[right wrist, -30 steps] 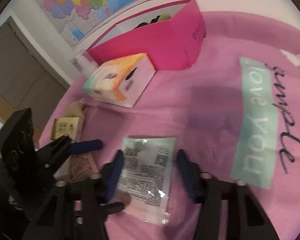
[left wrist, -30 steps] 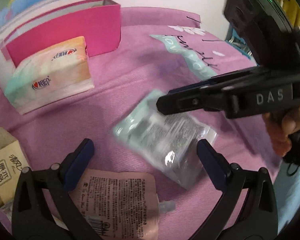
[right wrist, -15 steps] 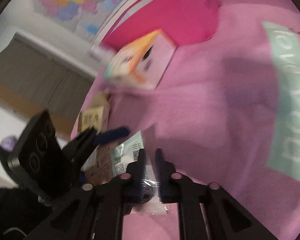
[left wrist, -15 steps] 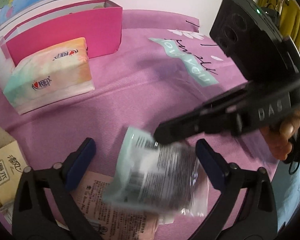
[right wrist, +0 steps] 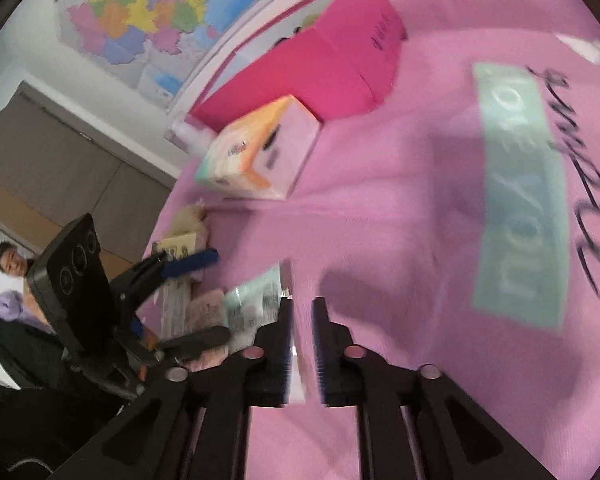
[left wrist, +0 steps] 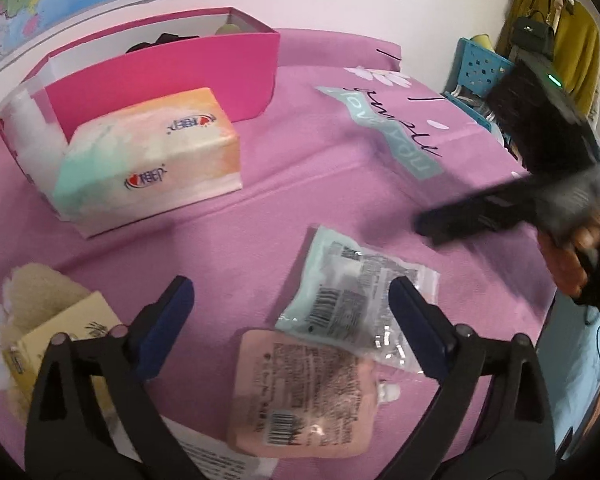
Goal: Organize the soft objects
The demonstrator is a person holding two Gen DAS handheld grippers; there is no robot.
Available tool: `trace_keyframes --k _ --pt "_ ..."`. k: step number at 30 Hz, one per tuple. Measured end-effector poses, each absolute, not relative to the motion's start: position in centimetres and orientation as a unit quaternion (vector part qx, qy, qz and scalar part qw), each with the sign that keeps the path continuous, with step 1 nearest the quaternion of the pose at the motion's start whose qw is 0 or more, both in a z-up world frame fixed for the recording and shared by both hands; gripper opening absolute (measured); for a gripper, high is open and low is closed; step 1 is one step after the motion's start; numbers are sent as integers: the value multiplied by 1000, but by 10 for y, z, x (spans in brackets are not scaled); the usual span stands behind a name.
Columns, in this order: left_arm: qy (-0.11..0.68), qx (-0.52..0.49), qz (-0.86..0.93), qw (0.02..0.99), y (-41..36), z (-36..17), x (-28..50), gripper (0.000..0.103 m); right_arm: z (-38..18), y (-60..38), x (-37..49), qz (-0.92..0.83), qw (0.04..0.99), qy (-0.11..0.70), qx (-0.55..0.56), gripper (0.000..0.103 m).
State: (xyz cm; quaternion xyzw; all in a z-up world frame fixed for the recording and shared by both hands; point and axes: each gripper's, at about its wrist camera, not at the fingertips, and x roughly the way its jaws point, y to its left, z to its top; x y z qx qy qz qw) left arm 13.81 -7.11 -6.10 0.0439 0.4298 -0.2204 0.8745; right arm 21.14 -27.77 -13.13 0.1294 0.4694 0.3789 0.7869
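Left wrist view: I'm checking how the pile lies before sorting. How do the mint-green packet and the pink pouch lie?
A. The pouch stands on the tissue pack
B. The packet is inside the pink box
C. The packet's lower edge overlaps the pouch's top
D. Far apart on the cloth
C: the mint-green packet lies with its lower edge over the top of the pink pouch, on the cloth.

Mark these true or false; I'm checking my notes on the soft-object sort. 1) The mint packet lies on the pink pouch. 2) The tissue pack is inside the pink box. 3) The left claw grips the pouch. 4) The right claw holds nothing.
1) True: the mint packet overlaps the pink pouch.
2) False: the tissue pack sits on the bedspread in front of the pink box.
3) False: the left claw is open above it.
4) True: the right claw is open, clear of the packet.
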Motion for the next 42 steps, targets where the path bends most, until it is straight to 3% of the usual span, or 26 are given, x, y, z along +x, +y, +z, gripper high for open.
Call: trace_keyframes --k 1,2,6,19,21,24,29,32,38,42 --pt "434 42 -219 873 -68 -63 140 98 -133 -280 204 378 784 474 132 58" --pt "435 43 -221 872 -67 -65 141 98 -134 -285 197 379 784 473 134 59" --pt "442 58 -224 867 -77 -76 142 97 -142 -301 166 367 779 479 172 54" --pt "426 39 -225 875 -77 -80 134 100 -152 -293 181 363 747 478 287 53" --pt "426 39 -225 876 -78 -80 134 101 -151 -292 181 358 751 482 276 41" --pt "426 38 -227 875 -79 -80 135 101 -154 -296 178 341 758 489 266 32" --pt "426 38 -230 874 -80 -81 136 101 -148 -287 180 312 773 495 244 32" --pt "426 36 -232 874 -80 -80 135 101 -143 -276 183 314 774 502 221 47" --pt "436 47 -239 866 -79 -79 133 98 -154 -284 188 335 750 499 275 45" --pt "446 -3 -265 855 -64 -74 138 99 -156 -293 183 323 748 500 294 45"
